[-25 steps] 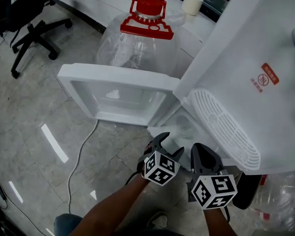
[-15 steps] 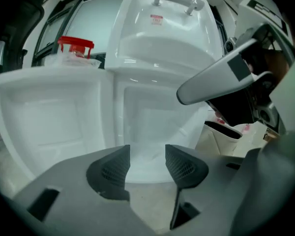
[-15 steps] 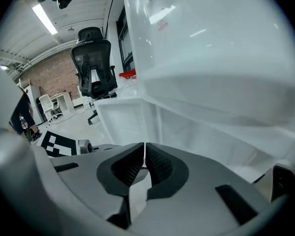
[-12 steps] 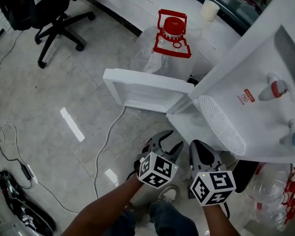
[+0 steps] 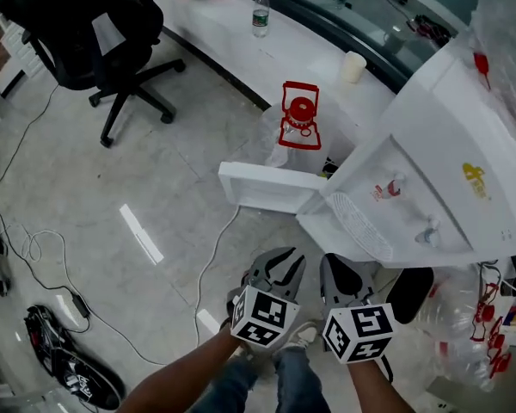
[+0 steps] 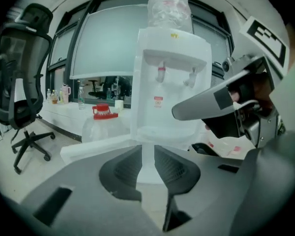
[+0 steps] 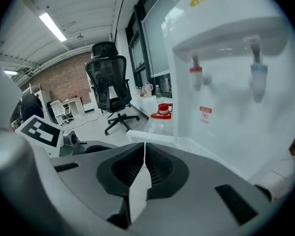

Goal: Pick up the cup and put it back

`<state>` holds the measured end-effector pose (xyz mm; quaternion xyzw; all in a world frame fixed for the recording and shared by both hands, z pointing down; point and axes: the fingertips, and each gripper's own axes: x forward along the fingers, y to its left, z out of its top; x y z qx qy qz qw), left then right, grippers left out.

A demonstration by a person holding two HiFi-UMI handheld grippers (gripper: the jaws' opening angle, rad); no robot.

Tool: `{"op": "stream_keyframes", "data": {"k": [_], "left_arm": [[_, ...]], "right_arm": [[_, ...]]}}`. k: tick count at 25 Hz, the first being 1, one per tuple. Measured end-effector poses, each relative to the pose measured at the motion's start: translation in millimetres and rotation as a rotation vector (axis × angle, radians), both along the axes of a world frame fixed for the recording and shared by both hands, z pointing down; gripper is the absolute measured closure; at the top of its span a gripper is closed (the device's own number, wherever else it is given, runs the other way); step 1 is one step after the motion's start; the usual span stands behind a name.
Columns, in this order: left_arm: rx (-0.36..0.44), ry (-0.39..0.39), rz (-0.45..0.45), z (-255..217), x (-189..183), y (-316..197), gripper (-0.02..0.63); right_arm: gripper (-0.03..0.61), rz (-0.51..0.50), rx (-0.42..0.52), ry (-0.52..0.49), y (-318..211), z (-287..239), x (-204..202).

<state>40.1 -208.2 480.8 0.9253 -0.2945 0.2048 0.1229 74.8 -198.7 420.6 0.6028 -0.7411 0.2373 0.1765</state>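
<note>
Both claws have come up and away from the open cabinet door (image 5: 262, 188) of the water dispenser (image 5: 439, 162). The left claw (image 6: 146, 157) has just been closing from wide to a narrow gap, with nothing between its jaws. The right claw (image 7: 144, 151) is pressed together and also empty. The only cup (image 5: 354, 65) I see, a pale one, stands on the far counter (image 5: 267, 46). Probably the putting back is already finished.

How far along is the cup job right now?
It looks finished or paused. Nothing is in hand: the left gripper has just been closing its jaws on nothing, and the right gripper is shut and empty. A cream cup stands on the white counter. Perhaps left: closing the open lower door of the water dispenser.
</note>
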Motion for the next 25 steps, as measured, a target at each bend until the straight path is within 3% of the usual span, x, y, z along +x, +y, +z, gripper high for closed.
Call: {"op": "stream_keyframes", "data": {"k": [4, 8, 16, 25], "left_arm": [[0.026, 0.039, -0.028, -67, -17, 11, 0.554], [0.019, 0.021, -0.07, -122, -41, 33, 0.586], [0.01, 0.07, -0.118, -247, -77, 77, 0.601], [0.019, 0.124, -0.149, -339, -77, 109, 0.603]], "right_arm": [[0.555, -0.003, 0.02, -0.009, 13, -50, -16], [0.555, 0.002, 0.022, -0.037, 32, -97, -33], [0.555, 0.008, 0.063, -0.069, 74, -205, -64], [0.557, -0.014, 0.129, -0.022, 107, -300, -79]]}}
